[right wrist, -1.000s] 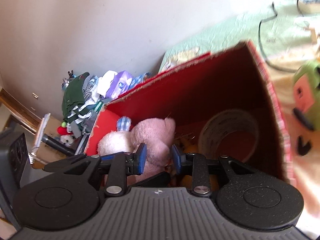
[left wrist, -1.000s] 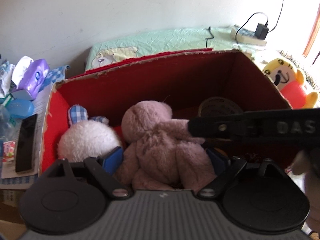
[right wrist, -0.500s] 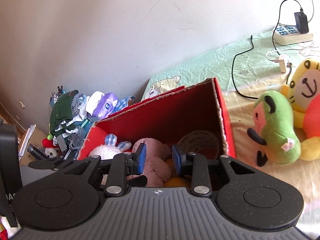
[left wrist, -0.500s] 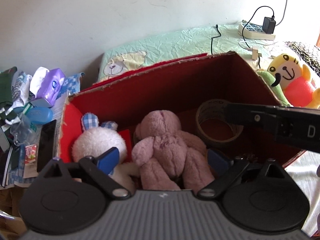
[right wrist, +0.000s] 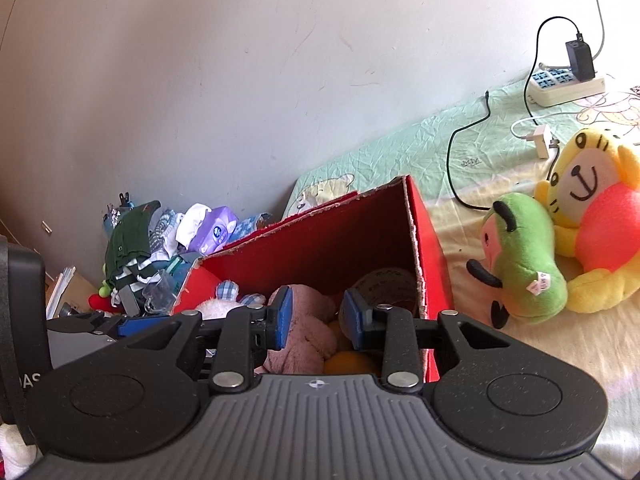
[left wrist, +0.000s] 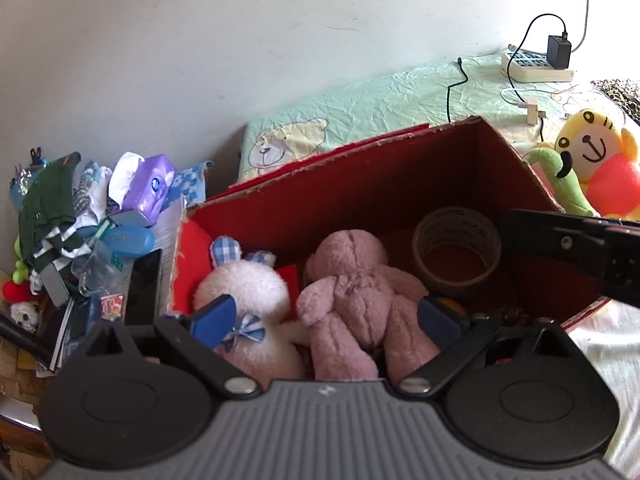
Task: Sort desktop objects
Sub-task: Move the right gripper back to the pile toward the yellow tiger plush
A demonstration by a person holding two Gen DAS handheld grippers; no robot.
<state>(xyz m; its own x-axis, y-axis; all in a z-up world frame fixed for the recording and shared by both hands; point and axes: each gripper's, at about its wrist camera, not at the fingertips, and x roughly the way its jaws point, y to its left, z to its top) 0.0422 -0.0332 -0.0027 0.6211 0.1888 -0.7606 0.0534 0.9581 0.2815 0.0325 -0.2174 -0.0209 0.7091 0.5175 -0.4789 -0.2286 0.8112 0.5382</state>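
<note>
The red cardboard box (left wrist: 400, 184) stands open on the bed, and within it lie a pink plush toy (left wrist: 356, 296) near the middle, a white plush toy with checked ears (left wrist: 244, 288) touching it on the left, and a roll of brown tape (left wrist: 456, 248) upright on its edge toward the right wall; an orange object (right wrist: 348, 362), only partly visible, sits low in the box beside the pink toy. The left gripper (left wrist: 326, 318) hovers over the box with its blue-padded fingers spread wide, released and holding nothing, the pink toy lying between and below them. The right gripper (right wrist: 314, 318) hangs at the box's near right corner, its fingers parted by a narrow gap and grasping nothing. Outside the box, on the bedsheet to the right, a green plush toy (right wrist: 520, 256) leans against a yellow plush toy (right wrist: 592, 208), both just beside the box wall. Farther back a white power strip (right wrist: 564, 88) with a black charger lies near the wall. Left of the box sits a heap of clothes, a purple tissue pack (left wrist: 150, 190) and a black phone (left wrist: 144, 286).
</note>
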